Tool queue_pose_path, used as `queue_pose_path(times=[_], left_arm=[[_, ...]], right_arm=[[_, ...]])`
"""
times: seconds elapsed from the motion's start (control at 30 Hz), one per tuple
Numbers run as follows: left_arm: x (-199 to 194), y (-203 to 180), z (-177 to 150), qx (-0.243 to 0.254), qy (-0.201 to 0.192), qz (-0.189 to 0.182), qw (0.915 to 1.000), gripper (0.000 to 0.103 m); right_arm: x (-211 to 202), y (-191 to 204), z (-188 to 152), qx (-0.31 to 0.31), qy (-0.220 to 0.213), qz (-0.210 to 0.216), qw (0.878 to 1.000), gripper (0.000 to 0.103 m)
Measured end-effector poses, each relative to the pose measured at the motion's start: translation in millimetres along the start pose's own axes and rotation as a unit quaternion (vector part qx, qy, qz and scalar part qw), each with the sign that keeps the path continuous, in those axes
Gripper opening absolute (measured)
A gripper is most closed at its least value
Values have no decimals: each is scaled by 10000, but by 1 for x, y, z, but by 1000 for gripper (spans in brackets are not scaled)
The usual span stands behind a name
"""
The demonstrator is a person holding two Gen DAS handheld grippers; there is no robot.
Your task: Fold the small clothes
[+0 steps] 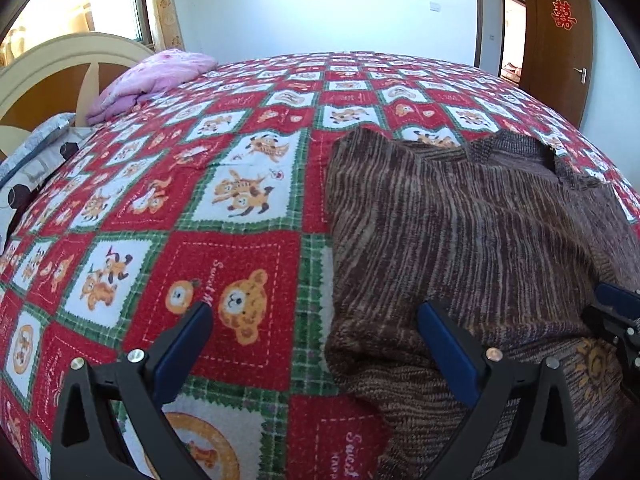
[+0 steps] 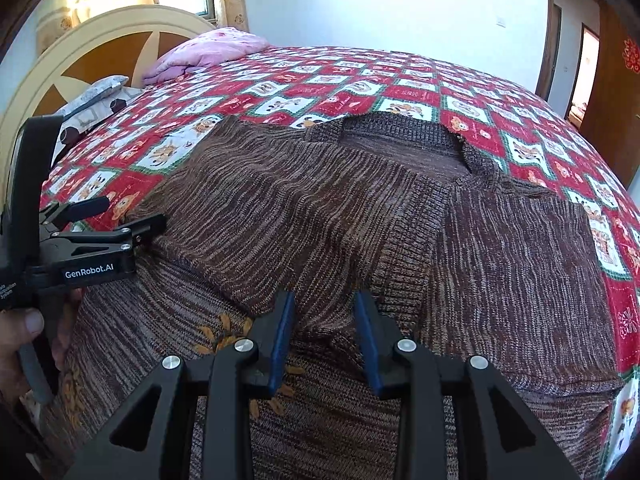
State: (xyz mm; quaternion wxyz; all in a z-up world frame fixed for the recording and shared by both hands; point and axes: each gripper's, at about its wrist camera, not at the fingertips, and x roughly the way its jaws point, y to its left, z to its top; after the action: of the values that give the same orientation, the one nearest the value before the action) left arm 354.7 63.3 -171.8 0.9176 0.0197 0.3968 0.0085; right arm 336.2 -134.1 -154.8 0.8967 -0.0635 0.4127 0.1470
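My left claw (image 1: 316,320) is wide open, one finger over the sweater's (image 1: 460,216) left edge, the other over the red blanket (image 1: 200,208). My right claw (image 2: 324,312) is partly open and low over the sweater's middle, with a bump of knit between its fingers. The sweater lies on the bed. Bare blanket spreads left and far ahead.

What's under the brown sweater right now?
The brown sweater lies on the red checked bear-print blanket, which shows on its far and side edges. Whatever is beneath its middle is covered. The right gripper stands open over it.
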Motion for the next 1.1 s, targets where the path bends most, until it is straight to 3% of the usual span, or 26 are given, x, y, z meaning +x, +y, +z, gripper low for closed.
queue_pose_path(times=[0.13,0.2,0.4,0.5,0.6,0.93,1.1], left_arm=[[-2,0,0,-10,41,123,9999,103],[-9,-2,-1,47,31,220,9997,103],[-24,2,-4,-178,-32,20,9998,103],[-27,-2,-7,-45,-36,159,9999,103],[-36,-4,-11,46,-73,181,9998,103],[-72,-6,-33,-65,-222,-179,9996,103],[-92,-9,-53,-20,-245,-388,9989,103]], right_arm=[[-4,-1,0,11,-11,31,10000,35],[-12,-5,-3,108,-114,126,9998,41],[-23,-16,-15,343,-380,252,9984,46],[-28,-16,-16,365,-339,223,9985,54],[-30,-21,-23,485,-217,213,9984,56],[-45,-32,-46,686,-89,75,9976,56],[-49,-31,-59,524,2,-85,9986,69]])
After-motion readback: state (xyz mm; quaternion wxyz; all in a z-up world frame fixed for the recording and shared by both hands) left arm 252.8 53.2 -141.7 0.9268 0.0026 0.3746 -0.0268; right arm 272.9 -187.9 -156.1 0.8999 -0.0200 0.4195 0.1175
